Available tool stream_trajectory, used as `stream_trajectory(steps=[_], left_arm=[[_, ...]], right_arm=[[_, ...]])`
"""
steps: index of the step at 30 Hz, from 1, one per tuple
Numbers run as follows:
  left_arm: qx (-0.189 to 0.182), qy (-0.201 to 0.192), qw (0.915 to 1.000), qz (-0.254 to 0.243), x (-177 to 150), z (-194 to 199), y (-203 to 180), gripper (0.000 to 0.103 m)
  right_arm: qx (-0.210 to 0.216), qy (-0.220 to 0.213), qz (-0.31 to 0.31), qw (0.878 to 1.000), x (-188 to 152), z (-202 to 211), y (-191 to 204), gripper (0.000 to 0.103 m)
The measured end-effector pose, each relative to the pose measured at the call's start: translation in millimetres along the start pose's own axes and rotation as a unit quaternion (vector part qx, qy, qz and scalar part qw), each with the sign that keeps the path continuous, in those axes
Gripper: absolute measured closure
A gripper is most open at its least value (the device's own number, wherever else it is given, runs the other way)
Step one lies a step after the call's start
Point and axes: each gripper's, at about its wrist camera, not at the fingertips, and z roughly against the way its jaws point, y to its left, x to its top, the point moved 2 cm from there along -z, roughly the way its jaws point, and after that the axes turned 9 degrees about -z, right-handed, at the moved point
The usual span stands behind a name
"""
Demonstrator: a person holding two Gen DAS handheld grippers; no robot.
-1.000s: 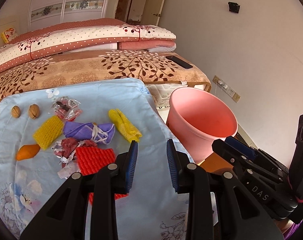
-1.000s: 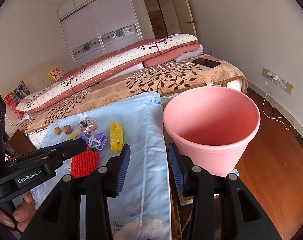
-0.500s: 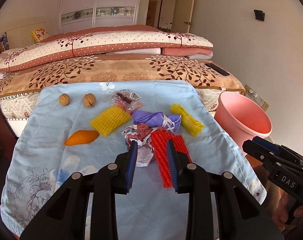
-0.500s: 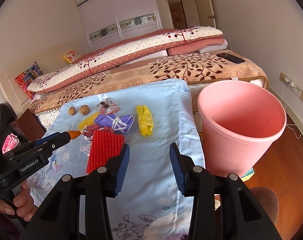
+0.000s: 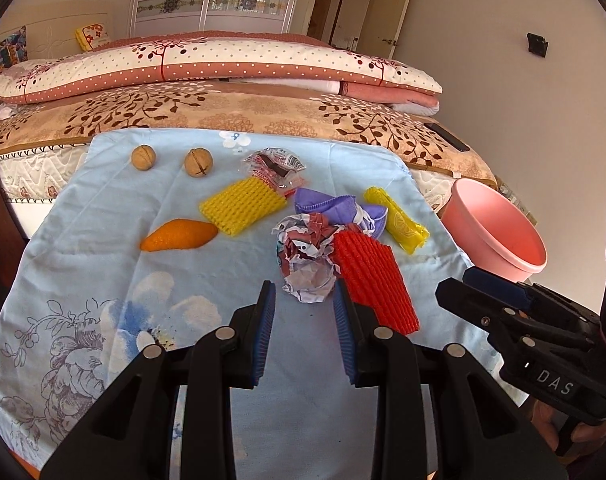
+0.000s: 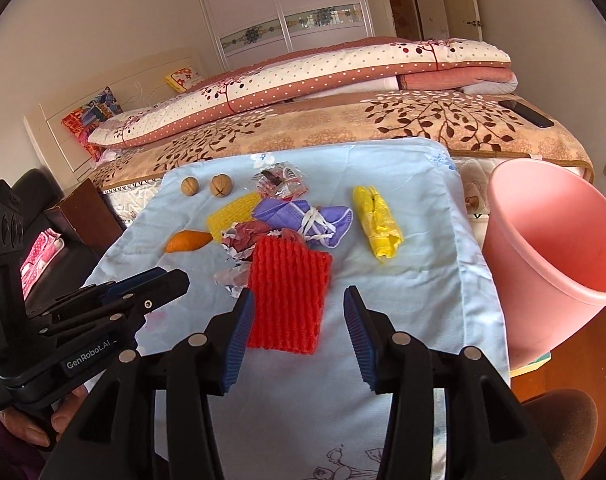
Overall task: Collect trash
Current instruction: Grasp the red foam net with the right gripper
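Trash lies on a light blue floral cloth point(image 5: 103, 280): a red foam net point(image 5: 373, 276) point(image 6: 289, 300), crumpled paper point(image 5: 305, 262), a purple mask point(image 5: 335, 210) point(image 6: 303, 218), a yellow bag point(image 5: 397, 220) point(image 6: 377, 222), a yellow foam net point(image 5: 241, 206), a clear wrapper point(image 5: 275, 168), an orange peel point(image 5: 179, 236) and two walnuts point(image 5: 199, 162). A pink bucket point(image 5: 499, 234) point(image 6: 559, 248) stands at the right. My left gripper point(image 5: 305, 300) is open and empty, just short of the crumpled paper. My right gripper point(image 6: 299, 304) is open and empty, its jaws either side of the red net's near end.
A bed point(image 5: 239, 112) with folded quilts lies behind the cloth, with a black phone point(image 6: 525, 114) on it. A dark cabinet point(image 6: 87, 212) stands at the left. Wooden floor point(image 6: 583, 356) shows beside the bucket.
Both grippers have swung left, away from the bucket, toward the trash pile. The left now faces the crumpled paper and the right the red net. Both stay open.
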Motion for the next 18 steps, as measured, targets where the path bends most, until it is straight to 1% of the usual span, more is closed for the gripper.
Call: stream_trajectory(steps=[4,10,14,17,18], left_arm=[[-0.006,0.008,0.9999,0.014,-4,-4,8,0.073],[-0.015,0.01,0.9996,0.024,-6,-6,16,0.073],[-0.024,0.013,0.9993,0.027,-7,-8,18,0.073],[-0.022,0.018,0.9993,0.025,-7,-10,17,0.073],[-0.021,0.019,0.9993,0.024,-7,-11,16,0.073]], right_arm=[[0.005,0.02,0.007,1.0,1,-18,13,0.057],[0.003,0.052,0.011,0.999,-2,-42,22,0.057],[-0.007,0.06,0.012,0.998,-4,-52,22,0.057],[-0.016,0.063,0.012,0.998,-5,-56,19,0.057],[-0.02,0.063,0.014,0.998,-6,-56,18,0.059]])
